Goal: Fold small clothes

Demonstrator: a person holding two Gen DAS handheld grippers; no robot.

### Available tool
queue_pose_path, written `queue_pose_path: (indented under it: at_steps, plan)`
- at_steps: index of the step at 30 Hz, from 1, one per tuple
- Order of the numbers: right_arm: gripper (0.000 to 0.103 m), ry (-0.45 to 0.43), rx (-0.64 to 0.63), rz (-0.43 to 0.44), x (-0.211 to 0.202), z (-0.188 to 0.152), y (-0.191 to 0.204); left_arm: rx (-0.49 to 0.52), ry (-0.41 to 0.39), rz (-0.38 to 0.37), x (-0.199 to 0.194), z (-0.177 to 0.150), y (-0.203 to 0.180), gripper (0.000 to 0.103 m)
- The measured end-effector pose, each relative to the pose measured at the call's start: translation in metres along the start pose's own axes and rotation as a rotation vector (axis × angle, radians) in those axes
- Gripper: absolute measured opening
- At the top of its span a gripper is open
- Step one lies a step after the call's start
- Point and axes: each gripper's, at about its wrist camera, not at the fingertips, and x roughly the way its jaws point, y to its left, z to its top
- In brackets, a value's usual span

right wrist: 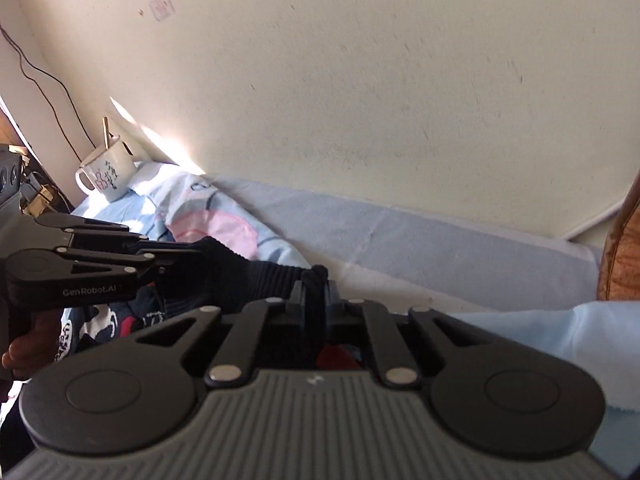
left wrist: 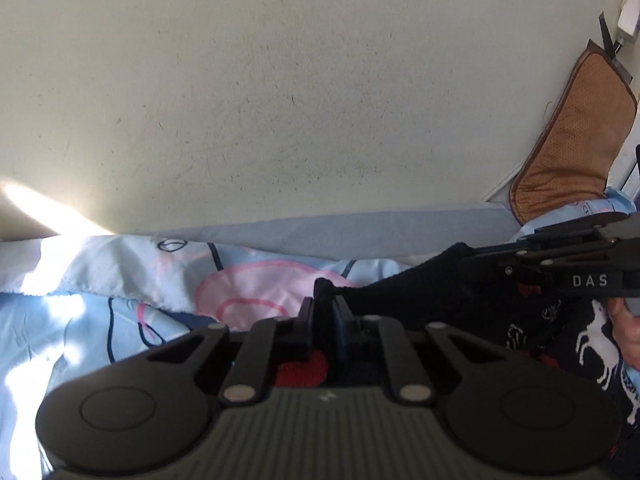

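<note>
Tilting downward, both tongs [left wrist: 324, 312] [right wrist: 314, 292] pinching dark knit garment [left wrist: 420, 300].

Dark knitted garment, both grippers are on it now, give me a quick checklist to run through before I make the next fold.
1. Left gripper pinching the dark knitted garment: ok, jaws shut on a bunched edge.
2. Right gripper pinching the same garment: ok, jaws shut on dark knit.
3. Fabric between the two grips taut: cannot tell, it bunches and the grippers sit close together.
4. Room on the patterned bedsheet to lay the fold: ok, open sheet shows ahead.
5. Enamel mug clear of the work: ok, far off by the wall.
6. Garment flat underneath: cannot tell, hidden by the grippers.
</note>
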Motion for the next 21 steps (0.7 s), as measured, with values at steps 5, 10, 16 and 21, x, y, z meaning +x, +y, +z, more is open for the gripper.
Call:
queue_pose_path:
  at_steps: [5,10,16,21]
  plan:
    - [0.011,-0.107,-0.053,0.019,-0.068,-0.006,0.028,-0.010,-0.088,-0.016,-0.060,-0.009,-0.009,0.009]
    - [0.011,-0.166,-0.100,0.057,-0.145,-0.047,0.060,0.024,-0.187,-0.059,-0.142,-0.062,-0.032,0.009]
    - [0.011,-0.228,-0.144,0.077,-0.212,-0.132,0.103,0.046,-0.270,-0.083,-0.222,-0.143,-0.060,0.009]
    - [0.010,-0.212,-0.131,0.082,-0.226,-0.197,0.123,0.045,-0.262,-0.101,-0.262,-0.210,-0.089,0.009]
